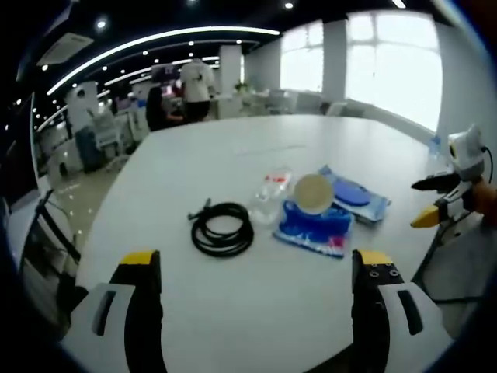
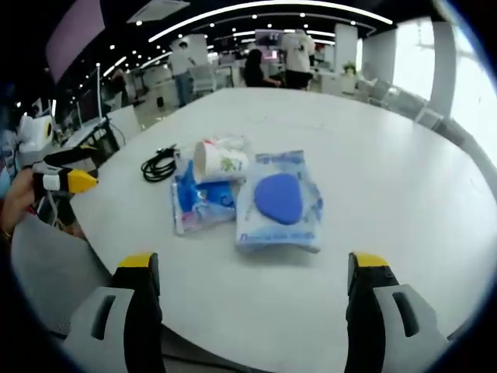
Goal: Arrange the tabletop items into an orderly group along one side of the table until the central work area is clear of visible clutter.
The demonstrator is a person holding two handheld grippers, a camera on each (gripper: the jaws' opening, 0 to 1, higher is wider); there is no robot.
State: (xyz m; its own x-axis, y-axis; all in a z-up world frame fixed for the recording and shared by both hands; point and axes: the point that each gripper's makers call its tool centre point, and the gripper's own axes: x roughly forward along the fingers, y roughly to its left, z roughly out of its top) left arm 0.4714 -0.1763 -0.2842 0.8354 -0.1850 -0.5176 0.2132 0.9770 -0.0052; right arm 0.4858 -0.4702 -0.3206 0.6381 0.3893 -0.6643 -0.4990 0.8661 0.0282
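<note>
In the left gripper view, the left gripper (image 1: 256,272) is hovering over the near edge of a round white table (image 1: 233,311), its yellow-tipped jaws standing wide apart with nothing between them. Beyond it, near the table's middle, a black coiled cable (image 1: 223,229) is lying on the left. Just right of it, a clear plastic wrapper (image 1: 270,194) is touching a paper cup (image 1: 314,193) that lies on its side on a blue packet (image 1: 314,229). A second packet holding a blue oval item (image 1: 353,194) is sitting just beyond, to the right. At the far right edge the right gripper (image 1: 435,203) is waiting off the table; its jaws look only slightly parted.

In the right gripper view, the right gripper (image 2: 252,272) is also hanging wide open and empty above the table rim (image 2: 311,326). The same cluster is lying ahead: oval-item packet (image 2: 279,198) nearest, blue packet (image 2: 200,203) and cup (image 2: 220,159) left of it, cable (image 2: 159,165) farthest left. The left gripper (image 2: 66,179) is showing at the left edge.

The items are bunched centrally, so clearing is seemingly yet to begin.
</note>
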